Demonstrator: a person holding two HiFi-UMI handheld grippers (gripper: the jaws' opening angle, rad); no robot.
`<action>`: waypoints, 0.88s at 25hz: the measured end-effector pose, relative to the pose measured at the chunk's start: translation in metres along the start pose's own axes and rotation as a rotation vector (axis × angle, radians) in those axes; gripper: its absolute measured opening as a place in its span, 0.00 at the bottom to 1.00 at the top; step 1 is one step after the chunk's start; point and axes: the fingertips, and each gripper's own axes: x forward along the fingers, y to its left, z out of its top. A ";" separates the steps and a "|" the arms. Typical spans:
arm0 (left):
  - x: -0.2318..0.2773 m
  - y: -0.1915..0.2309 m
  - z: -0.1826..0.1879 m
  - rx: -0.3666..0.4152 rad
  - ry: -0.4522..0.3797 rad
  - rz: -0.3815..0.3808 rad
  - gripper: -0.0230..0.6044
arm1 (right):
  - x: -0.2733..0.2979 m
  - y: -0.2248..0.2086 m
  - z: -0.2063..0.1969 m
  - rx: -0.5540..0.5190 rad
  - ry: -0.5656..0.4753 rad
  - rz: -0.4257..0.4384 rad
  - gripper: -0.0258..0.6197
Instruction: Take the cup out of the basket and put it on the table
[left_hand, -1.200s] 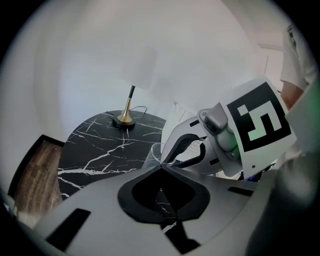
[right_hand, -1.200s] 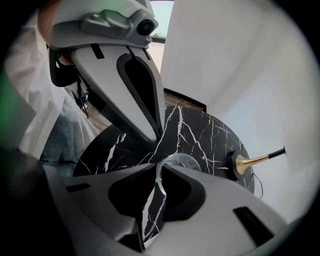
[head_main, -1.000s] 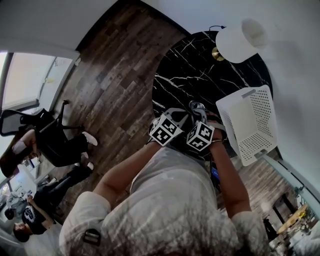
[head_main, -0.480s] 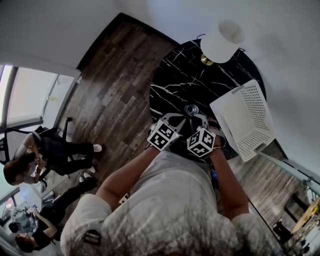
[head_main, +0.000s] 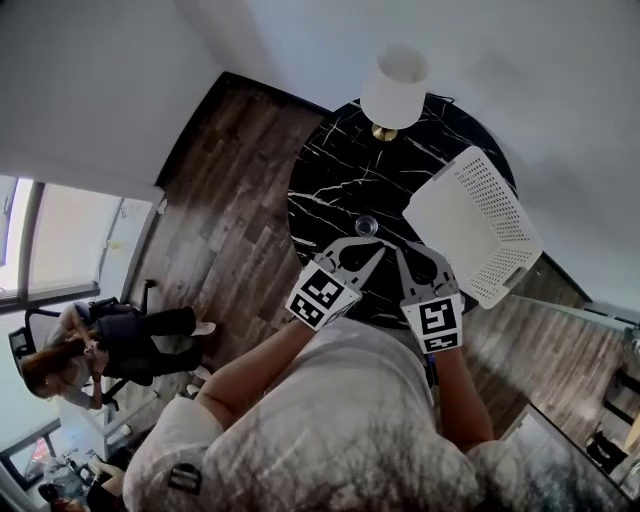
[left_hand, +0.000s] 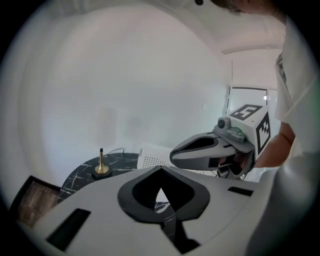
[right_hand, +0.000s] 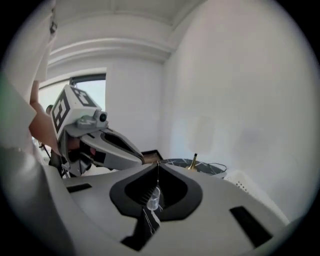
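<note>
So there's a wood floor (head_main: 230, 200) and on it a round black marble bench (head_main: 330, 170). The white basket (head_main: 470, 225) is tipped over along the right side of the bench, with a white-shaded lamp (head_main: 393, 88) at the far edge. The left gripper (head_main: 378, 250) and right gripper (head_main: 402, 250) are side by side over the near edge. Both have their jaws pressed together with nothing in them, tips pointing toward the middle. The little clear cup (head_main: 366, 225) is out of the basket, standing on the bench just ahead of those tips and just left of the basket, with nothing touching it.
</note>
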 end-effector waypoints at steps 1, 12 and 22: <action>-0.001 -0.008 0.011 0.015 -0.021 -0.016 0.05 | -0.014 -0.005 0.010 0.031 -0.046 -0.022 0.06; 0.000 -0.098 0.103 0.135 -0.250 -0.206 0.05 | -0.132 -0.028 0.055 0.159 -0.334 -0.192 0.05; 0.001 -0.153 0.130 0.214 -0.306 -0.346 0.05 | -0.185 -0.039 0.048 0.204 -0.393 -0.317 0.05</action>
